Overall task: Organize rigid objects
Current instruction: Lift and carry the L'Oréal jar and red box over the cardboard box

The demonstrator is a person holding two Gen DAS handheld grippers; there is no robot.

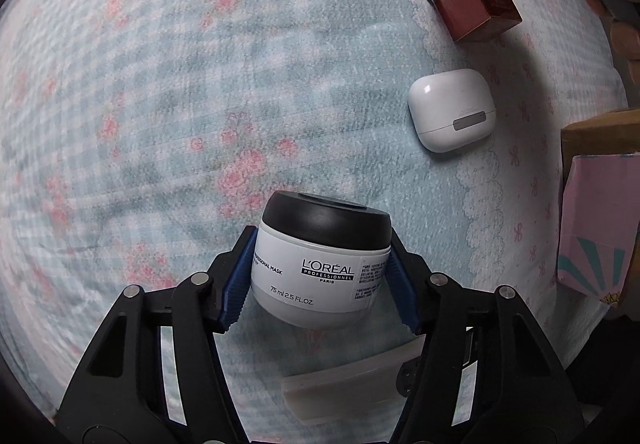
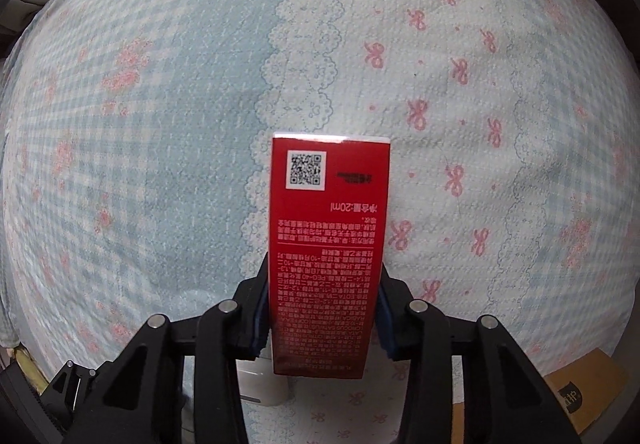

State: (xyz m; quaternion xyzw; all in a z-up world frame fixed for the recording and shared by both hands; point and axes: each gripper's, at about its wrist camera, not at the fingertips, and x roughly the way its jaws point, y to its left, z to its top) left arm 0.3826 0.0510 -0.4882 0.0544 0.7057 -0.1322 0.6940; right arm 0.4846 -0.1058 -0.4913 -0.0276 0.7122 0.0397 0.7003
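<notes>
Earbud case (image 1: pixel 452 110) lies between jar (image 1: pixel 320 264) and carton (image 1: pixel 476 10)

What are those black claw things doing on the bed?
A person is tidying small things off a flowery bedsheet with two hand-held grippers. The left gripper is clamped on a white jar with a black lid. The right gripper is squeezing a tall red box. A white earbud case lies on the sheet untouched, and a pink box sits at the edge.
</notes>
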